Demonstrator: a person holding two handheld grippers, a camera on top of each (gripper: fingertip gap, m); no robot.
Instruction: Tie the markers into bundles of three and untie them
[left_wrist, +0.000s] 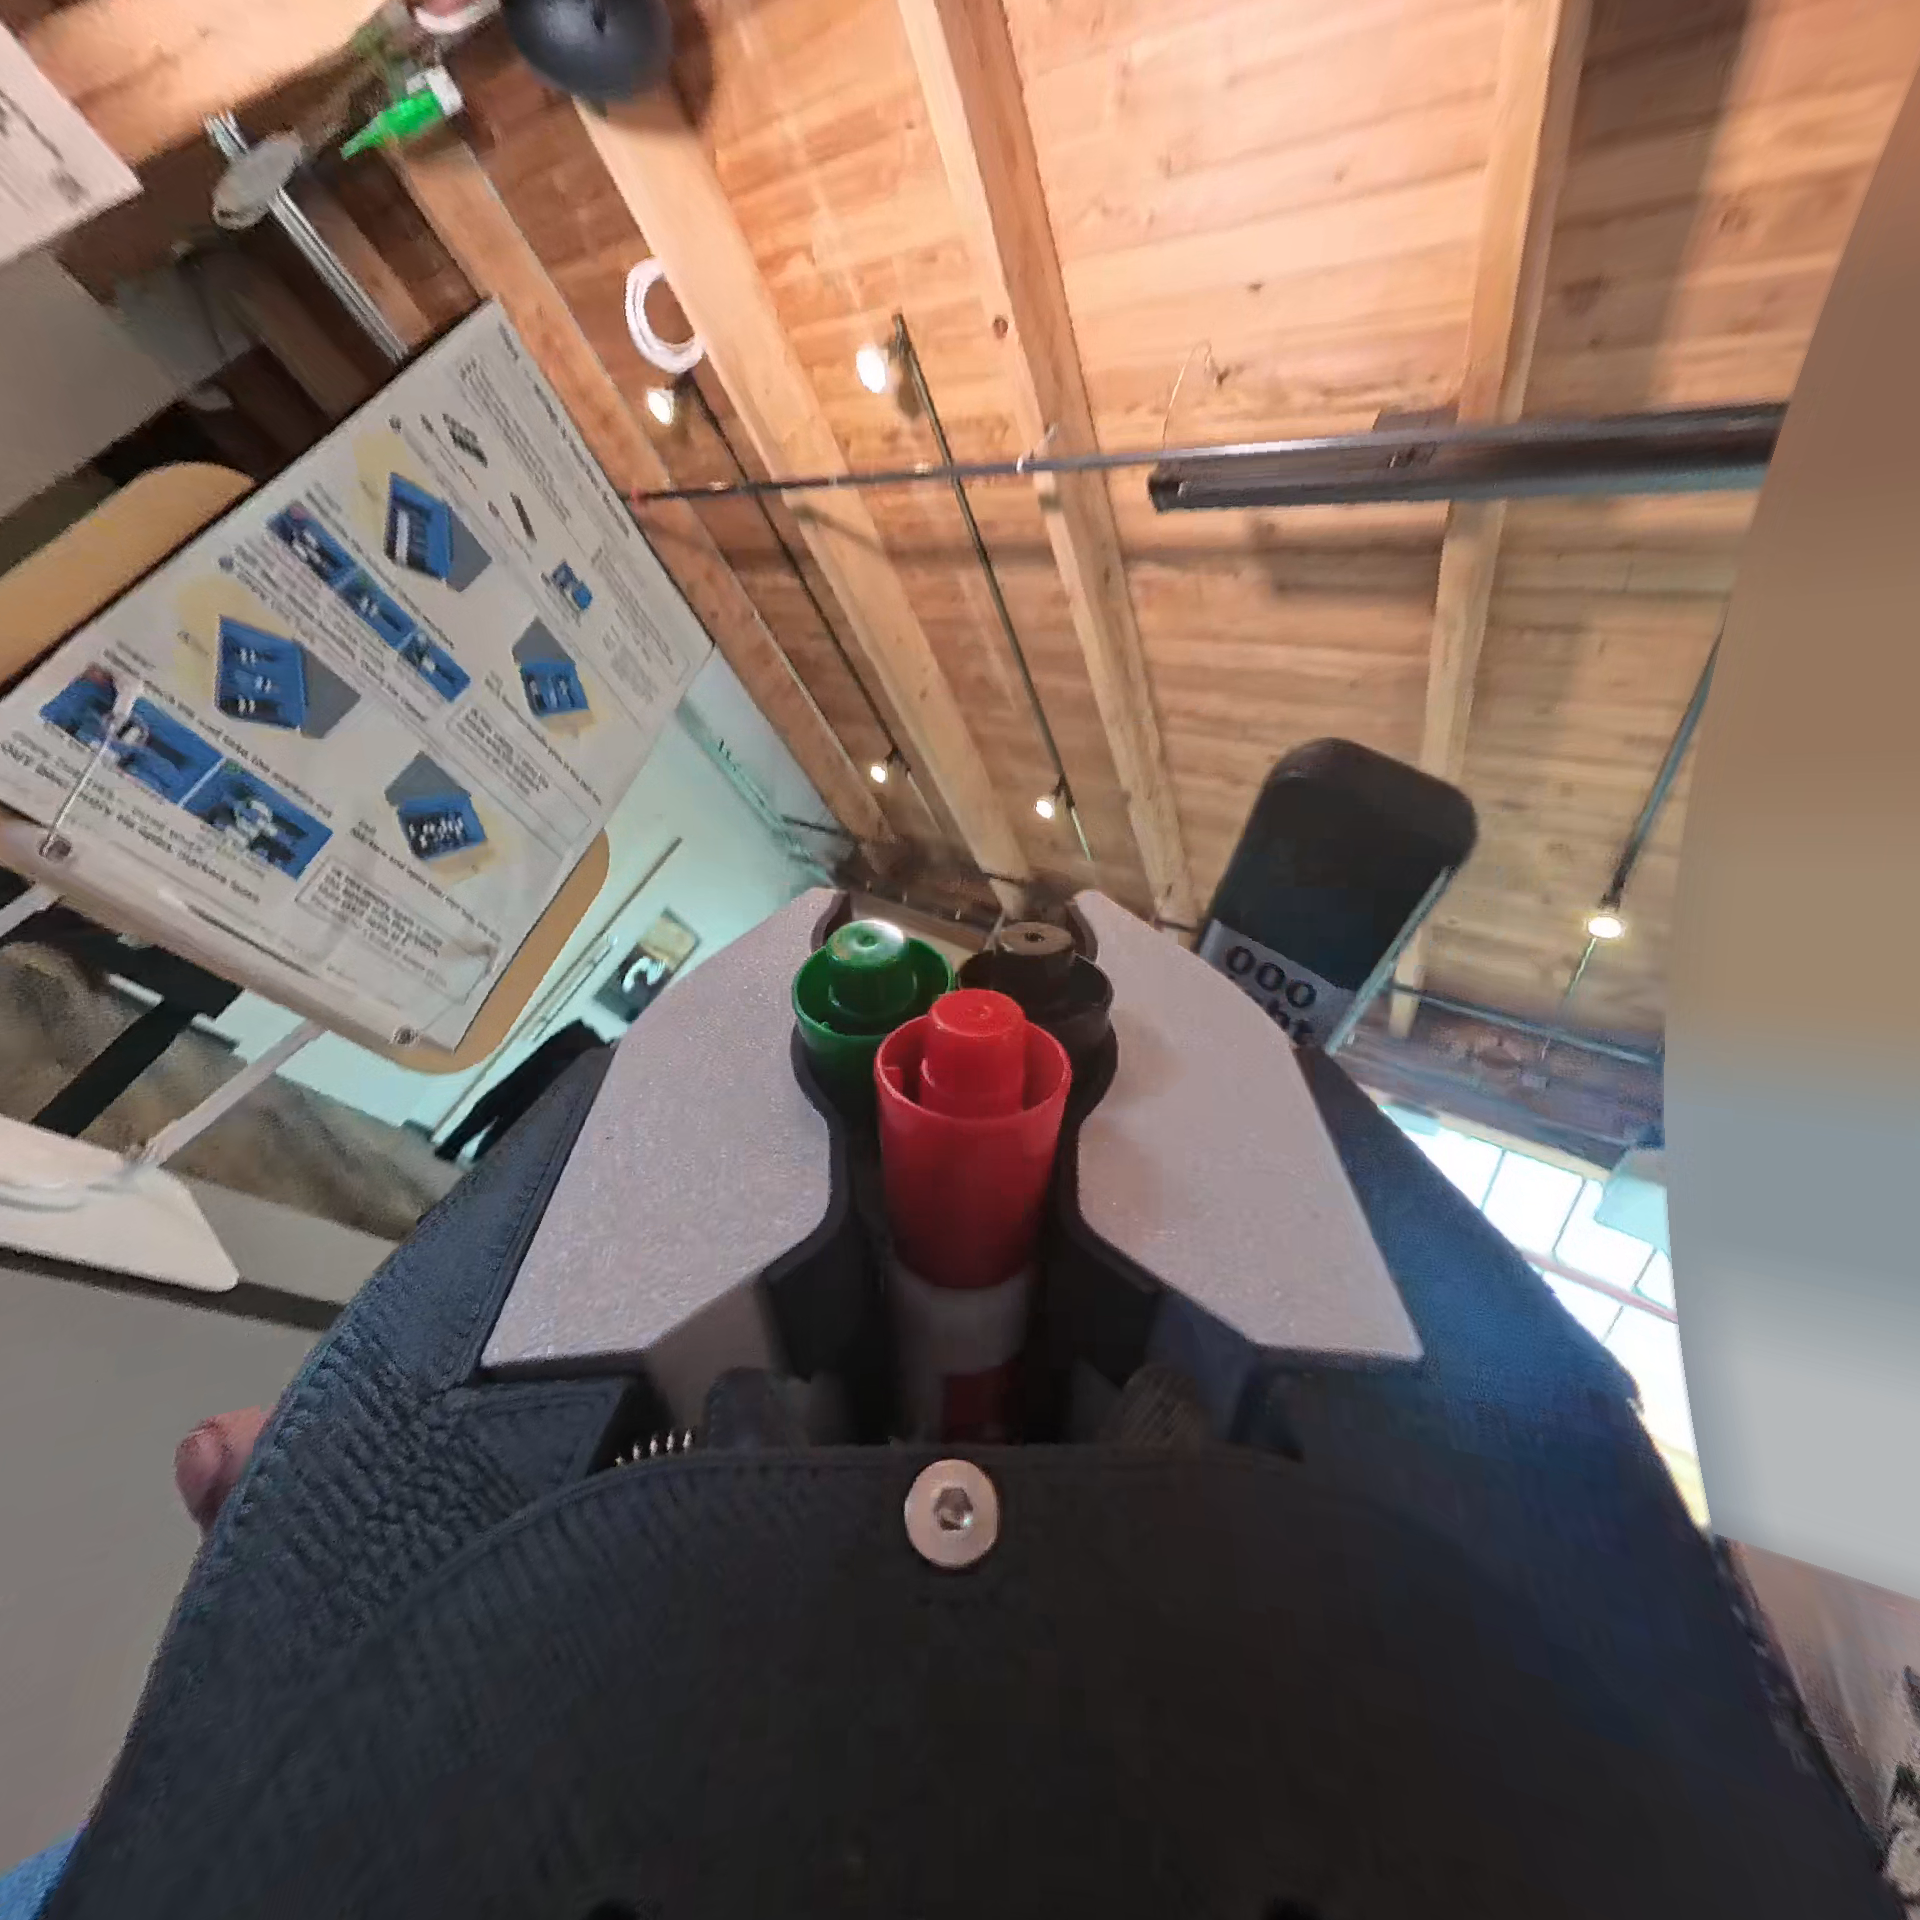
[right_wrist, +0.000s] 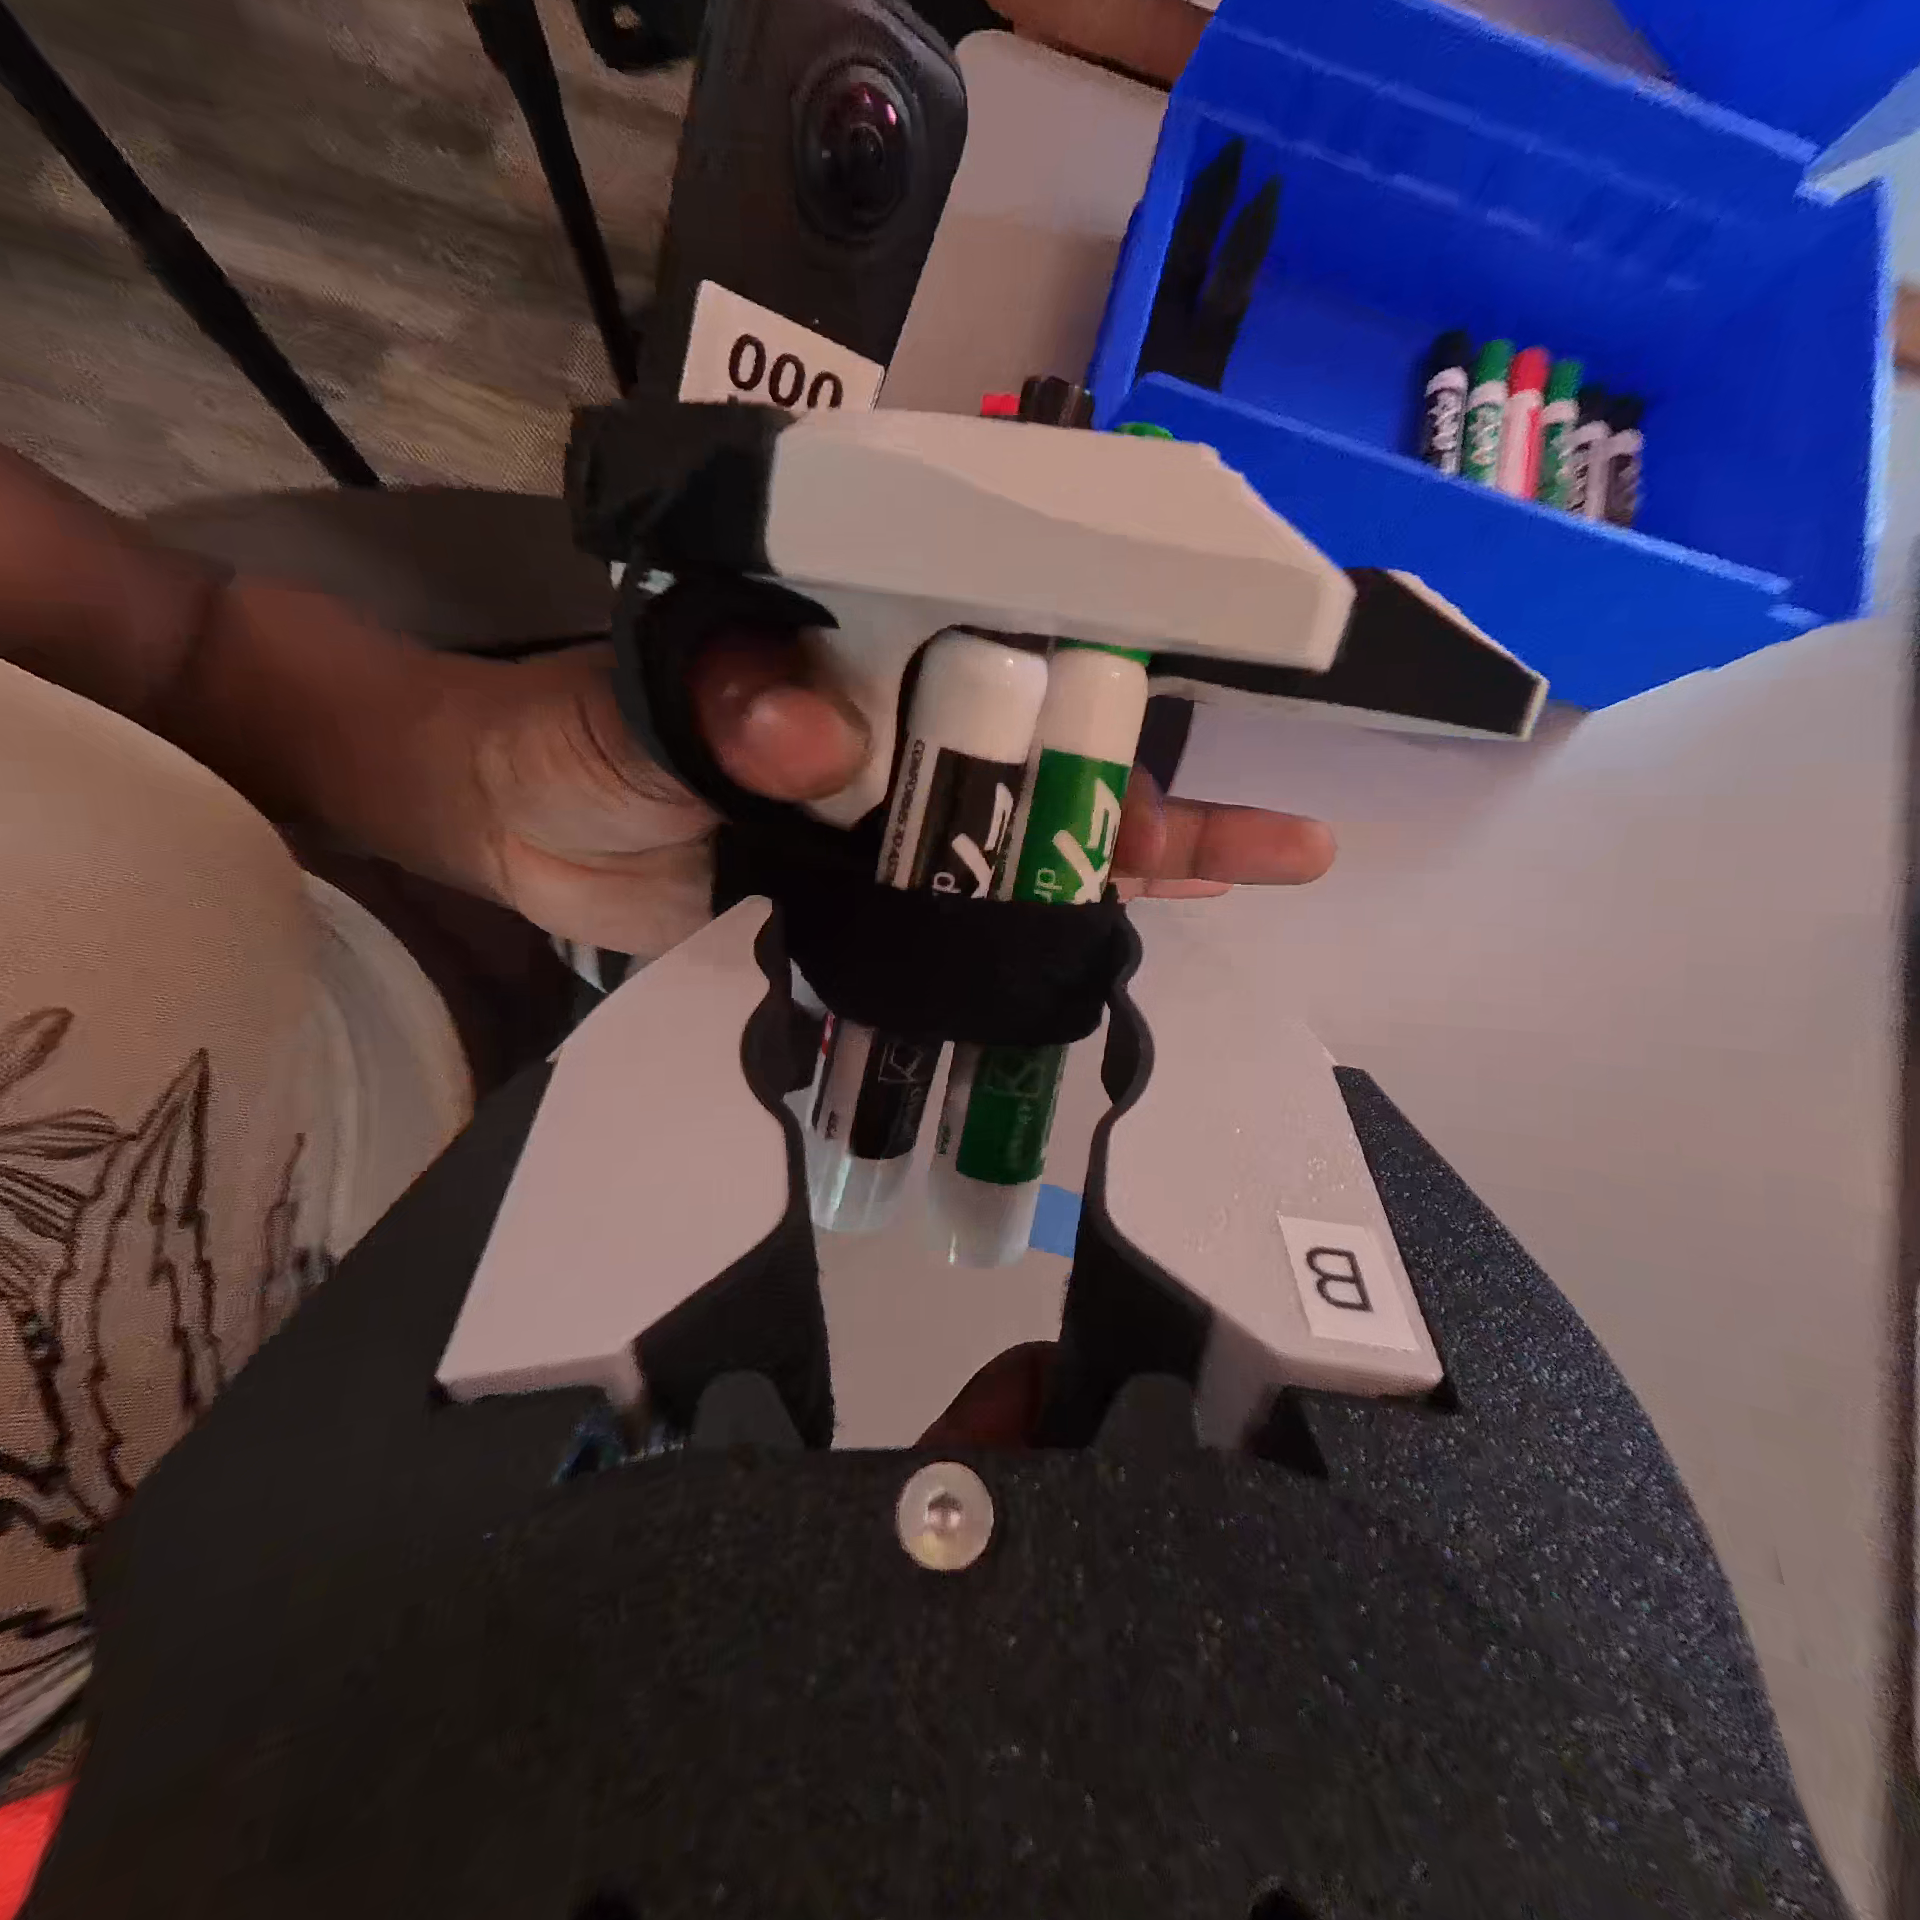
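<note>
Looking along my left gripper (left_wrist: 951, 997), I see it clamped around three markers standing side by side: a green-capped one (left_wrist: 868, 992), a black-capped one (left_wrist: 1039, 987) and a red one (left_wrist: 971, 1132), caps pointing at the wooden ceiling (left_wrist: 1299, 260).

In the right wrist view that same bundle (right_wrist: 987, 810) hangs below the left gripper, with a black band (right_wrist: 951, 966) wrapped round the marker barrels. My right gripper (right_wrist: 945, 987) has its two fingers (right_wrist: 665, 1091) on either side of that band; the pads sit right at the band's edges, but I cannot tell whether they press on it.

Behind the bundle stands a blue bin (right_wrist: 1558, 582) with shelf-like compartments on the white table (right_wrist: 1558, 935). One compartment holds a row of loose markers (right_wrist: 1527, 426) in black, green and red, leaning against the back wall. A higher compartment holds dark pointed items (right_wrist: 1226, 239) I cannot identify.
</note>
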